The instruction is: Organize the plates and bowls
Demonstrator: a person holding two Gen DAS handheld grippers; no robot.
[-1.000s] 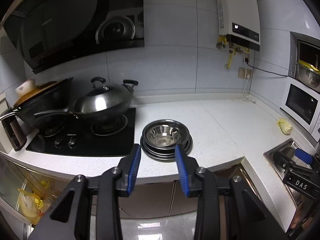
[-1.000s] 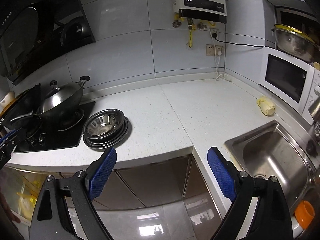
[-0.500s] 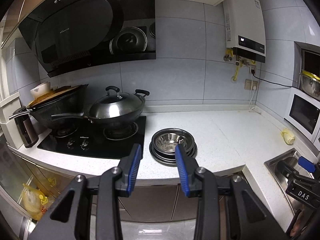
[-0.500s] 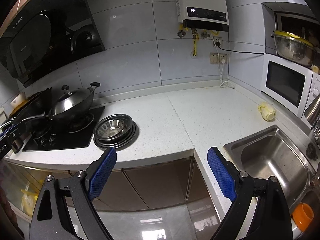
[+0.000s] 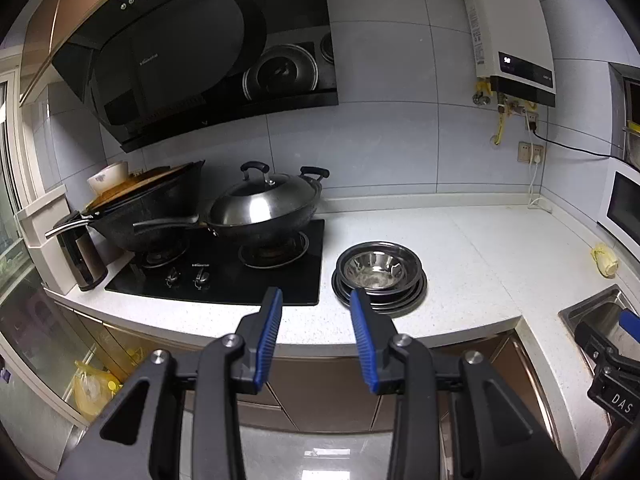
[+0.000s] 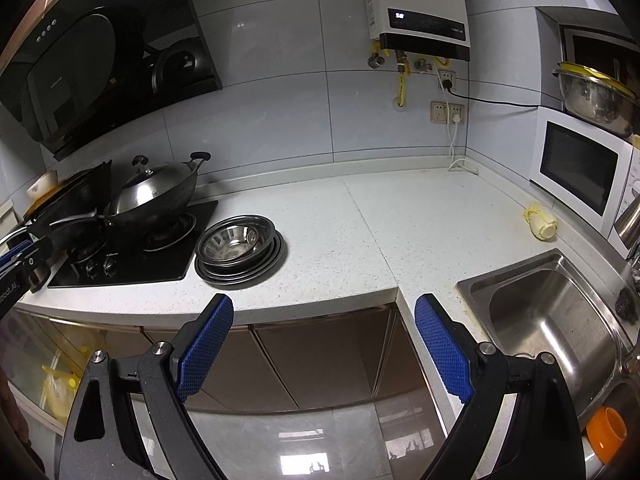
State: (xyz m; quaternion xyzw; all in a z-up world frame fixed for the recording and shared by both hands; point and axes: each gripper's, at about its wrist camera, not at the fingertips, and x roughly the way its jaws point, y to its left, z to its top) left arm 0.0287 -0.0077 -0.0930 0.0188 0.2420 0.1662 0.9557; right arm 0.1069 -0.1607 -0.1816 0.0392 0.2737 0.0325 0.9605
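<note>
The stack of bowls and plates (image 5: 379, 278) sits on the counter (image 5: 480, 248) beside the stove (image 5: 224, 276); the left gripper (image 5: 316, 300) is half open and empty, the right gripper (image 6: 324, 312) wide and empty; approach slowly and take one rim only.

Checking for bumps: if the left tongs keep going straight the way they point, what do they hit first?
Probably the front edge of the counter, between the hob and the stack of bowls. Depth is hard to judge.
</note>
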